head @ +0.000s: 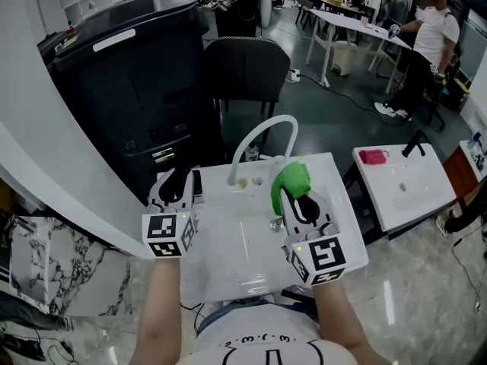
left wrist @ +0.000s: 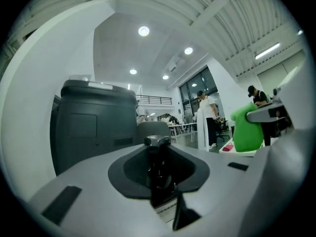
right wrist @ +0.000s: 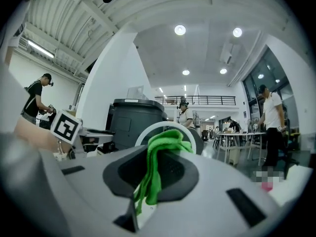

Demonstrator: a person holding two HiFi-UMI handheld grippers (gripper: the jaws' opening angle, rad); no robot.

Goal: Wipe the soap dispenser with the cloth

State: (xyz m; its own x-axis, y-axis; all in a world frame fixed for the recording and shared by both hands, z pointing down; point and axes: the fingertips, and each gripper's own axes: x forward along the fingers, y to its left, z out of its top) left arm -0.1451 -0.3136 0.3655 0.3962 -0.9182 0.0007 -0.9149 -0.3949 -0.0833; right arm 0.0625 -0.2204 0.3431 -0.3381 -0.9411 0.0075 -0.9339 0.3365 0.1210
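The soap dispenser [left wrist: 159,168] is a dark pump bottle that stands upright between the jaws of my left gripper [left wrist: 158,174], which is shut on it. In the head view this left gripper [head: 179,179] hovers over the left rim of the white sink [head: 228,242], and the dispenser [head: 197,184] shows as a dark sliver beside its fingers. My right gripper [head: 301,202] is shut on a green cloth [head: 291,179] that bunches up beyond its tips over the sink's right side. The cloth [right wrist: 159,154] hangs folded from the right gripper [right wrist: 152,179]. The two grippers are apart, side by side.
A white arched faucet [head: 262,137] rises at the back of the sink between the grippers. A dark bin [head: 129,74] and a black chair [head: 247,71] stand behind it. A second sink [head: 403,185] with a pink cloth [head: 373,157] is at the right. People stand further back.
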